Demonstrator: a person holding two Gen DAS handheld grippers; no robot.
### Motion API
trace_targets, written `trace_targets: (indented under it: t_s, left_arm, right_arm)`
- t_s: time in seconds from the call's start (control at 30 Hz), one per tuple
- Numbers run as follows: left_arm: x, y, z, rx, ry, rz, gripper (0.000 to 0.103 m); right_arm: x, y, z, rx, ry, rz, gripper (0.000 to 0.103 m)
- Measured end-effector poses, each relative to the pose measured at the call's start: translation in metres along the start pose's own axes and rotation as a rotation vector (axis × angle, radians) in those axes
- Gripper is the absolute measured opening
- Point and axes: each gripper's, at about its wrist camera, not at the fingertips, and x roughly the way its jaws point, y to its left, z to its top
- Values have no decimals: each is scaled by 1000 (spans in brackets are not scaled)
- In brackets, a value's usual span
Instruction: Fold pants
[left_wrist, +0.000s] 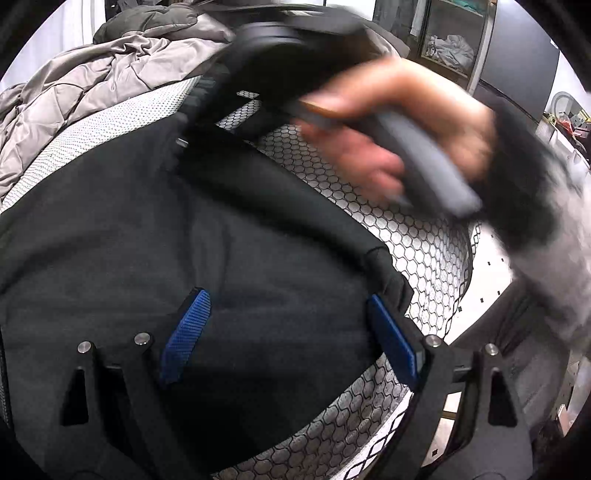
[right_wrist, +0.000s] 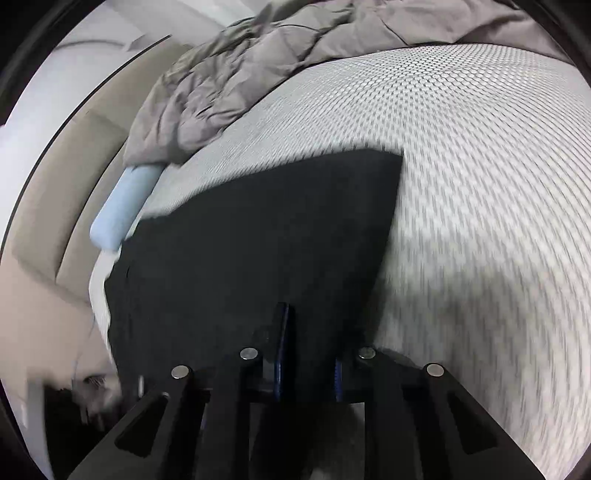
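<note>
- The left tool (left_wrist: 291, 332) is spread wide, its blue pads (left_wrist: 186, 332) hanging over the near edge of the black pants (left_wrist: 184, 229) with nothing pinched; whether they touch the cloth I cannot tell.
- The right tool (right_wrist: 308, 354) has its jaws nearly pressed together over dark cloth; the picture is blurred and I cannot tell whether it pinches the fabric or merely sits above it.
- The pants lie flat on the mattress (right_wrist: 461, 184), a bare bed surface with a honeycomb pattern, already doubled into a broad dark panel with one clean square corner toward the far side.
- In the left view the person's hand (left_wrist: 388, 136) grips the right tool's handle above the far part of the pants, motion-smeared.
- Step in hand, as I judge it: taking the near hem to carry it over. To do it well, the left tool should bite both layers at the edge, and both tools should lift together so the fold line stays straight.
- Edges and room: the pants' near edge lies close to the mattress side, so a pull toward the person risks sliding the cloth off. Open mattress lies to the right in the right view; the grey comforter (right_wrist: 236, 74) is bunched at the far end and a pale blue roll (right_wrist: 122, 206) sits just beside the pants' left edge.
</note>
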Motion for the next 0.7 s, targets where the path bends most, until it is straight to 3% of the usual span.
trace_targets:
  t_s: [0.17,0.23,0.3,0.43,0.53,0.57,0.63,0.7]
  left_arm:
    - [-1,1,0,4,2,-16,85]
    - [-6,2,-3,17,-6,-31,85]
    - [-11,6,-2,5,-20,-53,85]
    - [-39,30,-1,-59,-68,-69,85]
    - [-67,57,-5,-124,-133,-31,85]
    - [-74,67,-7,-149,-146,-9,85]
    - [-85,92,-14,-215,-167,42,85]
    - [-89,112,-21,-266,-168,75,85]
  right_arm:
    - [37,-7,77,54,-50,-57,19]
    - [38,-7,92,41,-84,-127,19]
    - [28,-5,95,47,-96,-137,21]
    - [-26,-4,50,54,-169,-103,45]
    - [-48,-14,-6,126,-125,-2,46]
    - [-51,-15,-26,136,-102,32,45]
    - [-50,-12,-50,134,-85,86,32]
    - [-48,-9,-63,98,-68,84,16]
